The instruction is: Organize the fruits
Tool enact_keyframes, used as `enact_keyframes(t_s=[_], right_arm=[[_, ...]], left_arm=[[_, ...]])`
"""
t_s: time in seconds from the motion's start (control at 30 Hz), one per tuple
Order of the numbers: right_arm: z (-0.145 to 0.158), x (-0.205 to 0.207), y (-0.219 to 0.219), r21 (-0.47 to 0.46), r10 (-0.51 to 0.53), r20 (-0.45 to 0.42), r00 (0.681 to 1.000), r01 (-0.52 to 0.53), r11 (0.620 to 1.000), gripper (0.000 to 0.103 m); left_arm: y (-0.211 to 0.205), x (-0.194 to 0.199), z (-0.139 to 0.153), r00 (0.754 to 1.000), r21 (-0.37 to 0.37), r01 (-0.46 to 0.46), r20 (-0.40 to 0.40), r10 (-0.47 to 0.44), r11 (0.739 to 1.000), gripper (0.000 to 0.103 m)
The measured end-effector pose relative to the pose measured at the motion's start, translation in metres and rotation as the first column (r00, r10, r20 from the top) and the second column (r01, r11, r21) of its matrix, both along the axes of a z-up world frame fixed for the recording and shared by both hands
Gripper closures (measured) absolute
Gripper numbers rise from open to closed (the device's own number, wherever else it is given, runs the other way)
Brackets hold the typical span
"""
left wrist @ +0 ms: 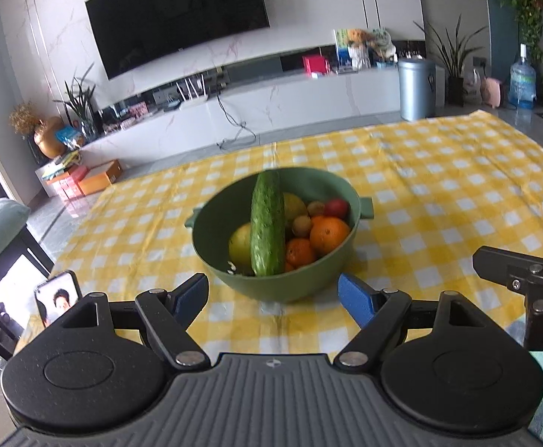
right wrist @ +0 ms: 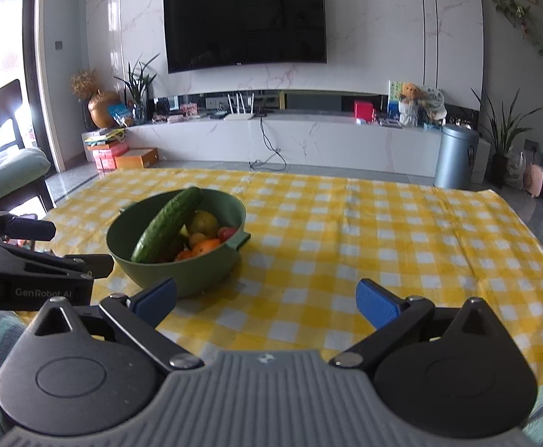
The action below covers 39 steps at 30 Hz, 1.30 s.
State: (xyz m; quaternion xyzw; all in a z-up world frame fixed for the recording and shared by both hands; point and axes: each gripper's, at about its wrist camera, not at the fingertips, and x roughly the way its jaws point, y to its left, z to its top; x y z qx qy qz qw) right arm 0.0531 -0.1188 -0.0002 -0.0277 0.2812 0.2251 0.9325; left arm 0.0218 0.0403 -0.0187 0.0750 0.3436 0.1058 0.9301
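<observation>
A green bowl (left wrist: 301, 283) stands on the yellow checked tablecloth (left wrist: 439, 186). In it a cucumber (left wrist: 267, 223) leans upright, with lemons (left wrist: 240, 247), oranges (left wrist: 329, 234), a red fruit (left wrist: 336, 207) and small brown fruits (left wrist: 301, 225). My left gripper (left wrist: 273, 294) is open and empty, just in front of the bowl. In the right wrist view the bowl (right wrist: 197, 275) with the cucumber (right wrist: 167, 225) sits left of centre. My right gripper (right wrist: 266, 300) is open and empty, to the right of the bowl. The right gripper also shows at the right edge of the left wrist view (left wrist: 524, 272).
The tablecloth (right wrist: 402, 238) stretches to the right of the bowl. A phone (left wrist: 57, 298) stands at the table's left edge. Beyond the table are a TV cabinet (right wrist: 308, 141), a grey bin (right wrist: 454, 156) and a water jug (left wrist: 522, 82).
</observation>
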Motion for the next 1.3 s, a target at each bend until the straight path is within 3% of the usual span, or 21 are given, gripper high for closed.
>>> enact_keyframes(t_s=[0.4,1.3], right_arm=[[-0.011,0.013,-0.003,0.007,-0.011,-0.056,0.998,0.011,1.000,0.004],[-0.006,0.012,-0.010,0.025,-0.031,-0.052,0.998,0.033,0.999,0.004]], left_arm=[[-0.002,0.010,-0.006,0.999,-0.005,-0.007,-0.053,0.007,1.000,0.010],[-0.007,0.009,-0.001,0.999,0.007,0.000,-0.044,0.001,1.000,0.010]])
